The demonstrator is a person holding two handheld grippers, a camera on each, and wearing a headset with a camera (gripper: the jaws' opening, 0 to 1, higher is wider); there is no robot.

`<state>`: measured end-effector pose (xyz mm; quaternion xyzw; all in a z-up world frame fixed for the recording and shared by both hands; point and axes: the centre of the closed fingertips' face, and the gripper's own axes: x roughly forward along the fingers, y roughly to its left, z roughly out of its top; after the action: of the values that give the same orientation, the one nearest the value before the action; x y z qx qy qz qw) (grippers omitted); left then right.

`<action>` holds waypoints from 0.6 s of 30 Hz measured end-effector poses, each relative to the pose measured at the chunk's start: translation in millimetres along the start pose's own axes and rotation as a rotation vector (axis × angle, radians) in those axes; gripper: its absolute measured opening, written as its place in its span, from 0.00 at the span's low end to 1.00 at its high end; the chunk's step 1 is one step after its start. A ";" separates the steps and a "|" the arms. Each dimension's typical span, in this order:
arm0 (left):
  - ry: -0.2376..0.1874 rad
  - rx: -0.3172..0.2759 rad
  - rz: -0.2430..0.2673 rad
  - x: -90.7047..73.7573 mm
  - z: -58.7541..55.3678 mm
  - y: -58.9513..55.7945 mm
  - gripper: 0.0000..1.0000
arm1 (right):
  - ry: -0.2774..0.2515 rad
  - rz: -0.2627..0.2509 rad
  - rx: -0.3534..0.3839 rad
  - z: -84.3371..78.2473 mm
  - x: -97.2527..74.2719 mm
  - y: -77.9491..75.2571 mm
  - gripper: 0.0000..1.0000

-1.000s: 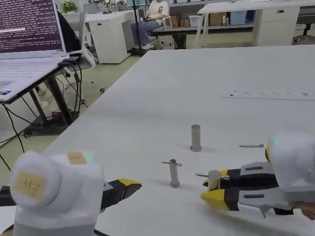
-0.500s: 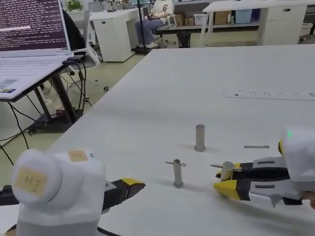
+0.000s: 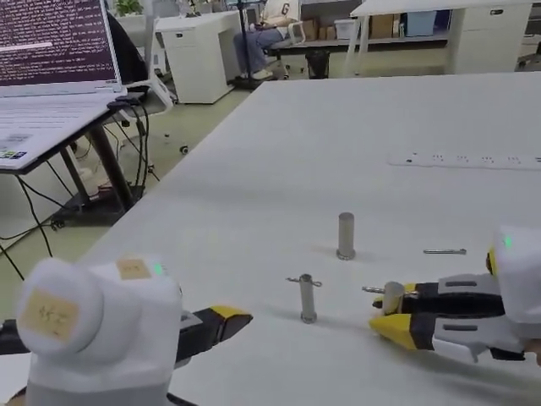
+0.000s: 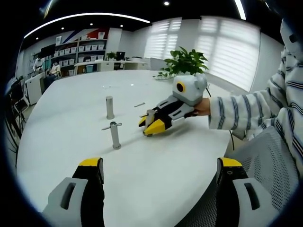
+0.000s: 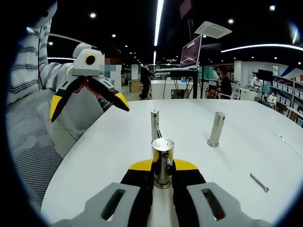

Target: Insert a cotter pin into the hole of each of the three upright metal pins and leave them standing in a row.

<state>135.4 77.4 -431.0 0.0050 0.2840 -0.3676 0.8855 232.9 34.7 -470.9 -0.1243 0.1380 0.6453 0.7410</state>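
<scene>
1. Cotter pins were seen seated in two of the three metal pins on the white table (image 3: pixel 254 169), so two of the three insertions were judged done.
2. The first fitted pin (image 3: pixel 391 298) was clamped upright between the closed jaws of the right tongs (image 3: pixel 390 313), with its cotter pin (image 3: pixel 372 290) projecting on the side away from the tongs' body. Whether its foot was resting on the table could not be told.
3. The second fitted pin (image 3: pixel 308 298) was found standing free just ahead of the right tongs' tips, between the two tongs, with its own cotter pin (image 3: pixel 302 281) lodged crosswise near the top.
4. The bare pin (image 3: pixel 346 235) was seen upright ahead and to the right of the right tongs' tips, apart from the other two, with nothing through its hole.
5. A loose cotter pin (image 3: pixel 445 251) was seen lying flat on the table off the right side of the right tongs, near the bare pin but not touching it.
6. The left tongs (image 4: pixel 159 164) were held spread wide with nothing between the jaws, pointed toward the pins and well short of all three.
7. What was left was judged to be this: the gripped pin to be released in line, the loose cotter pin to be picked up and threaded through the bare pin, and the row to be straightened if needed.
</scene>
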 end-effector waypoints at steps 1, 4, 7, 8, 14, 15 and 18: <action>0.001 0.000 0.000 0.0 -0.1 0.0 0.99 | -0.001 -0.001 0.001 0.0 -0.1 -0.1 0.09; 0.000 0.000 -0.003 -0.4 0.0 -0.2 0.99 | -0.003 -0.006 0.015 -0.1 -0.5 -0.2 0.10; -0.006 -0.001 0.001 -1.3 1.8 1.4 0.99 | -0.013 -0.021 0.034 2.0 -3.3 -0.7 0.21; -0.014 0.003 0.002 -2.0 3.9 2.4 0.99 | -0.013 -0.027 0.042 2.3 -4.7 -1.0 0.25; -0.052 0.021 0.006 -4.1 19.2 9.1 0.99 | -0.036 -0.064 0.093 9.7 -21.7 2.6 0.35; -0.054 0.029 0.011 -4.1 21.4 11.3 0.99 | -0.047 -0.078 0.110 11.8 -24.3 3.1 0.39; -0.078 0.054 0.017 -3.4 32.2 17.8 0.99 | -0.079 -0.112 0.143 17.6 -32.9 6.2 0.48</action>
<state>161.2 85.6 -405.9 0.0169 0.2392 -0.3673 0.8987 223.3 11.5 -442.6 -0.0532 0.1469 0.5958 0.7878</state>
